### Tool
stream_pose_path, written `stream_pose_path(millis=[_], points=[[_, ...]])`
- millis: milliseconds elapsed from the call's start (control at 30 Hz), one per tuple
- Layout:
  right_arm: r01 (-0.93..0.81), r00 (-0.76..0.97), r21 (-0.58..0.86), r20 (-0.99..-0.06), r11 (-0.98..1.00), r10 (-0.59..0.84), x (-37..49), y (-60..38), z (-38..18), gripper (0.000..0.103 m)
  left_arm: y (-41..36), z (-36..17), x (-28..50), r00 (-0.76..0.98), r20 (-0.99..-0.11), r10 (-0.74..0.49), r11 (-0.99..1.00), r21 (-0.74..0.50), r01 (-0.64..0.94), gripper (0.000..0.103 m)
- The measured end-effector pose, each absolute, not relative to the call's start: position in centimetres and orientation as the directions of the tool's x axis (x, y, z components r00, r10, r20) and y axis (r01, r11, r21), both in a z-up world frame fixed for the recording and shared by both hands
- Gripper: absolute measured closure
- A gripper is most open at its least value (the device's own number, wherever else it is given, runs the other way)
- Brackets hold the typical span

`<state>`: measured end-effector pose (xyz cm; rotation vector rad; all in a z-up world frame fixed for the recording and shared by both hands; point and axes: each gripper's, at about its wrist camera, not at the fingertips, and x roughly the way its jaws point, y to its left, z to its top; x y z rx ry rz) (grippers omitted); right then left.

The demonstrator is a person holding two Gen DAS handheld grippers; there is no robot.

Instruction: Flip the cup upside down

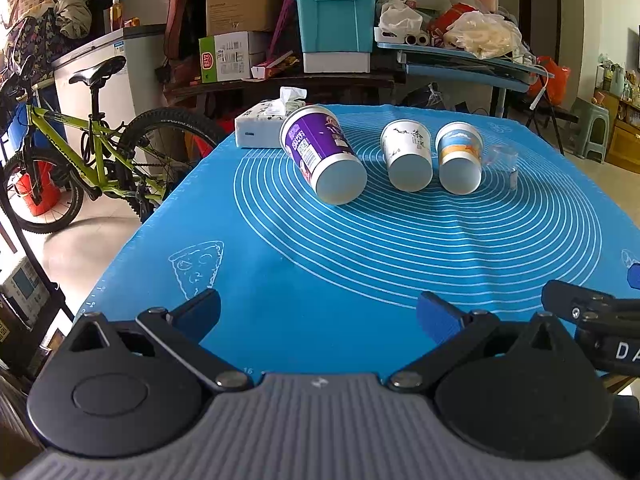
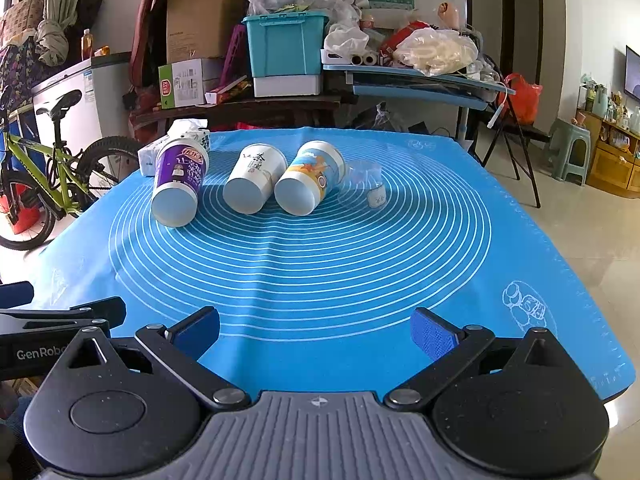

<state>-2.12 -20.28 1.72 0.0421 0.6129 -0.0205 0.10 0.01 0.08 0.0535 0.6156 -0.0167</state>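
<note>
Three paper cups lie on their sides on the blue mat [image 1: 320, 264], bases toward me: a purple cup [image 1: 320, 152] [image 2: 178, 184], a white cup with black writing [image 1: 408, 156] [image 2: 252, 182], and a blue-and-orange cup [image 1: 458, 158] [image 2: 310, 178]. A clear plastic cup [image 1: 504, 160] [image 2: 366, 184] lies to their right. My left gripper [image 1: 320, 316] is open and empty near the mat's front edge. My right gripper [image 2: 316, 330] is open and empty, also at the front, well short of the cups.
A tissue box [image 1: 264, 124] [image 2: 172, 144] sits at the mat's back left. A green bicycle [image 1: 80, 160] stands left of the table. Cluttered tables with a teal bin [image 1: 334, 26] stand behind. The right gripper's body shows at the left wrist view's right edge [image 1: 600, 320].
</note>
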Motion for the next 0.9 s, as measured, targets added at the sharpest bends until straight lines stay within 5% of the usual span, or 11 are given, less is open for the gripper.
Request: stream_pose_path(millis=[900], points=[[0.032, 0.819, 0.027, -0.574, 0.999, -0.011, -2.11, -20.16, 1.79, 0.000, -0.02, -0.02, 0.11, 0.816, -0.578, 0.003, 0.998, 0.048, 0.030, 0.000]])
